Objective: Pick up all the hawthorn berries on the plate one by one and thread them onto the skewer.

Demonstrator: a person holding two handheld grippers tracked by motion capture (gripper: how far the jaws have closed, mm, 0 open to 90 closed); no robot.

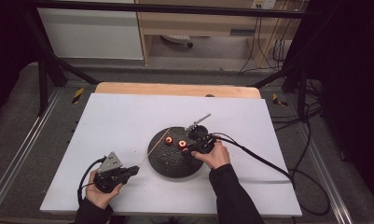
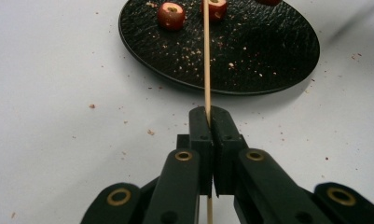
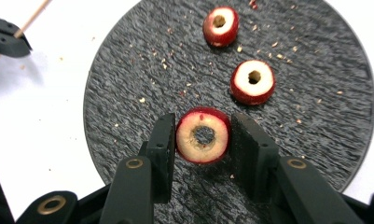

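Two claws grip skewer [image 2: 206, 70] and fruit piece [image 3: 203, 135].

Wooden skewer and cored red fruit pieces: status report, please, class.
Left hand-held gripper shut on thin wooden skewer. Right hand-held gripper shut on one cored red fruit piece over round black plate. Two pieces loose, nothing blocking.

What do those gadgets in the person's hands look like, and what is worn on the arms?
Each hand-held gripper, left and right, is black, with two blocky jaws, brass-coloured rivets and a trailing black cable. The left carries a grey three-cornered plate. The sleeves are dark.
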